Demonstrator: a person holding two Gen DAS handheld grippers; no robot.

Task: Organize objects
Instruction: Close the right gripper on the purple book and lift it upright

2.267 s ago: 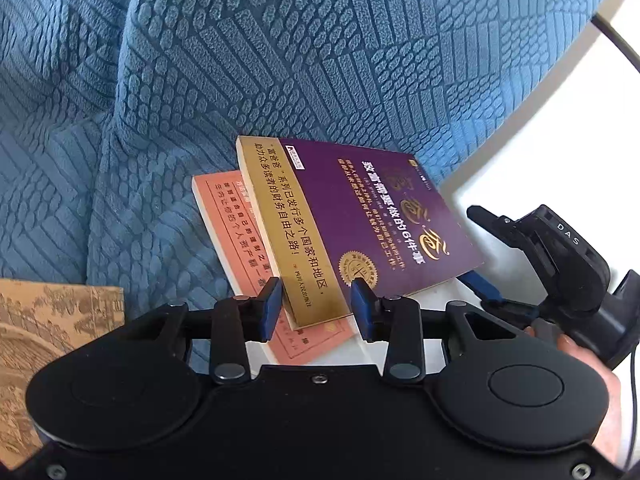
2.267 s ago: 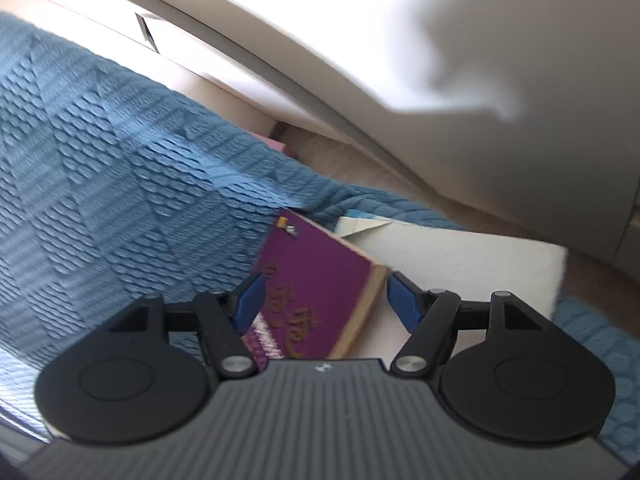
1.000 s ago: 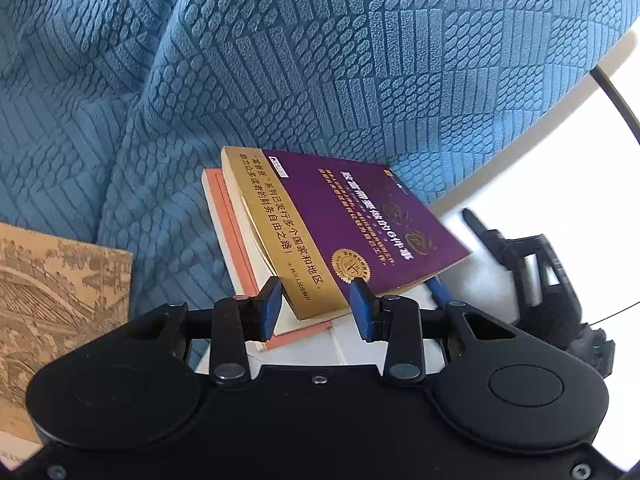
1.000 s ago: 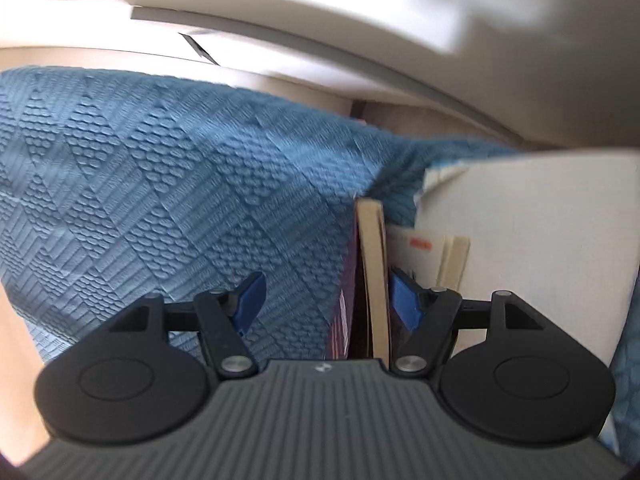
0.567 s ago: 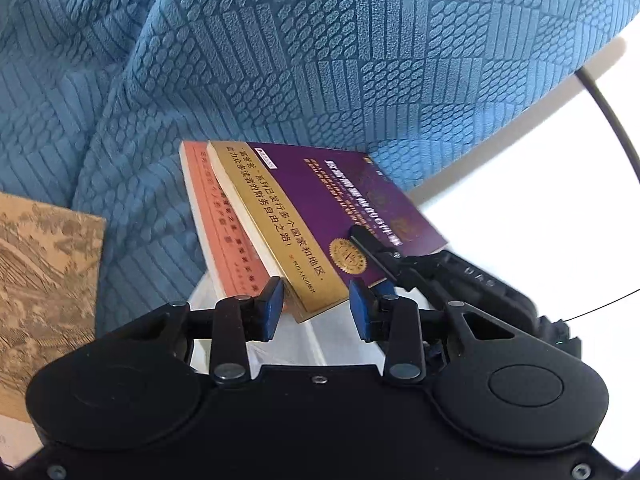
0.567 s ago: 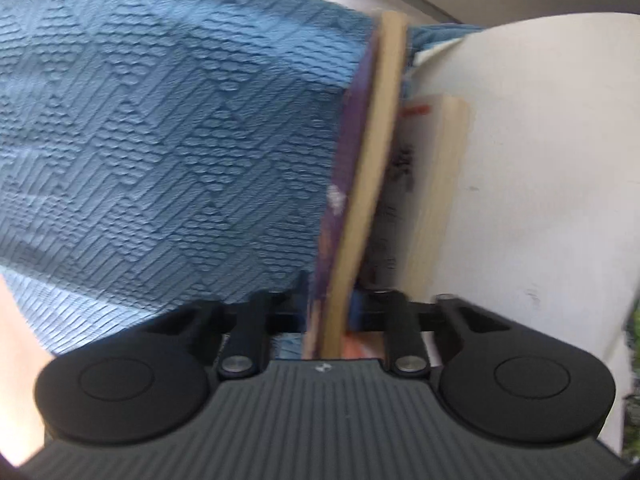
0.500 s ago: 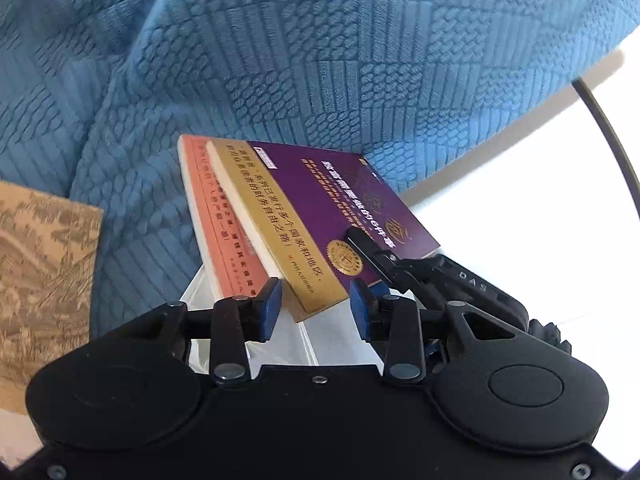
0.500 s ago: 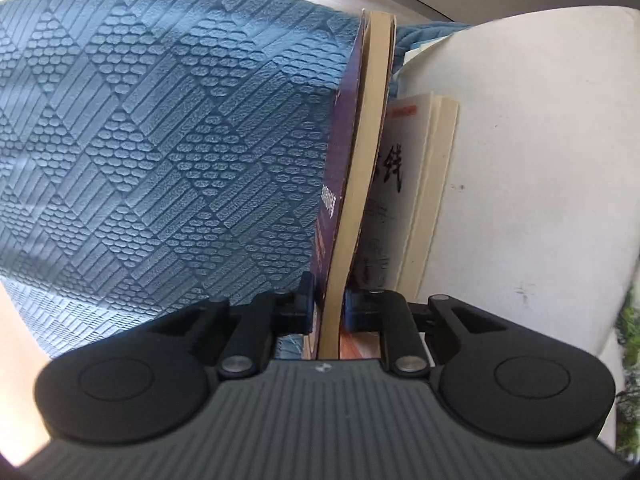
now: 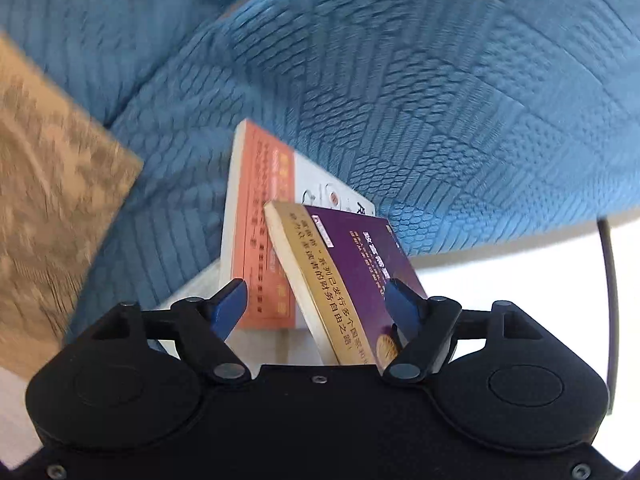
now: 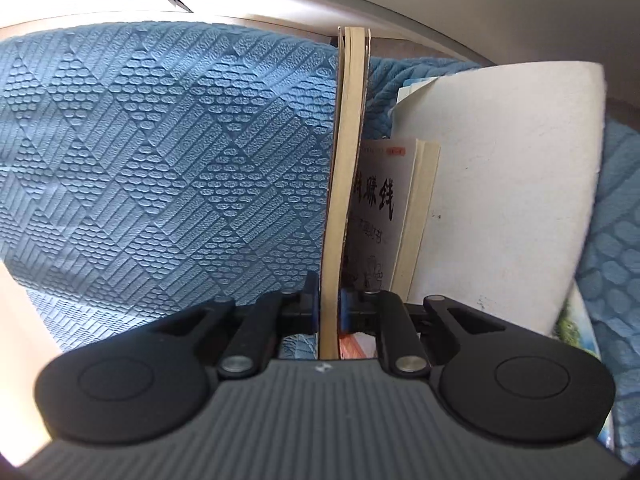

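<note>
I see a bed under a blue textured blanket (image 9: 400, 80). Directly on it: a white board (image 10: 512, 184) carrying an orange book (image 9: 260, 240), and a tan patterned sheet (image 9: 48, 200) lying off to the left, motion-blurred.

The setting was a home, most likely a living room or bedroom. A blue textured throw (image 9: 400, 92), quilted in diamond and scale patterns, covered a soft piece of furniture, a sofa or a bed; which one could not be told. Paperback books (image 9: 352, 276) with Chinese titles stood beside it against a white panel (image 10: 512, 184). A tan patterned book cover (image 9: 48, 208) lay nearby, and daylight fell across pale surfaces behind.
</note>
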